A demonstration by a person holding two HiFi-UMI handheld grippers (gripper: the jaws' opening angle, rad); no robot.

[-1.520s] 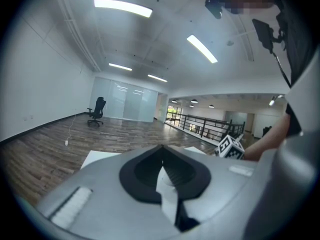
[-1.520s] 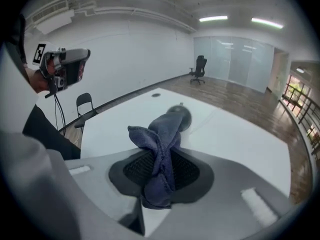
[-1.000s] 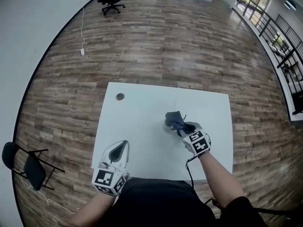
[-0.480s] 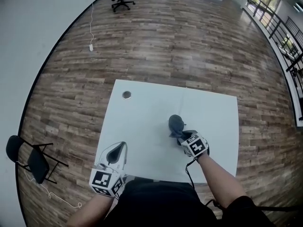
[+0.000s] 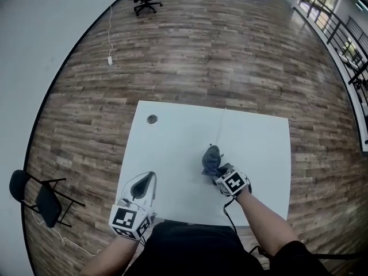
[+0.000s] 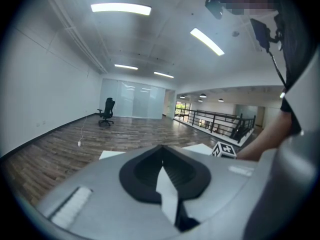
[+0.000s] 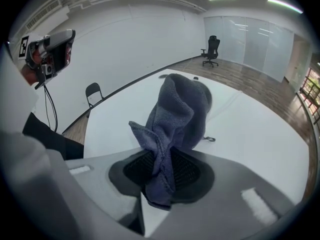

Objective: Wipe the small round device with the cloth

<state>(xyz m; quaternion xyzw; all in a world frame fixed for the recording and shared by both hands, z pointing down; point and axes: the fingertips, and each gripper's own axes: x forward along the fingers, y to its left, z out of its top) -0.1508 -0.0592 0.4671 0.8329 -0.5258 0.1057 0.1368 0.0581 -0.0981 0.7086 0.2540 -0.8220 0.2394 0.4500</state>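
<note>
Right gripper clamped on grey cloth. Small round device well apart, toward far-left corner of white table. Left gripper jaws together, empty.

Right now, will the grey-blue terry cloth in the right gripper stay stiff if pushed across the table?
Probably floppy: the grey-blue terry cloth bunches and folds over beyond the right gripper. Likely light: it looks thin where pinched. On the smooth white table it may crumple rather than spread.
</note>
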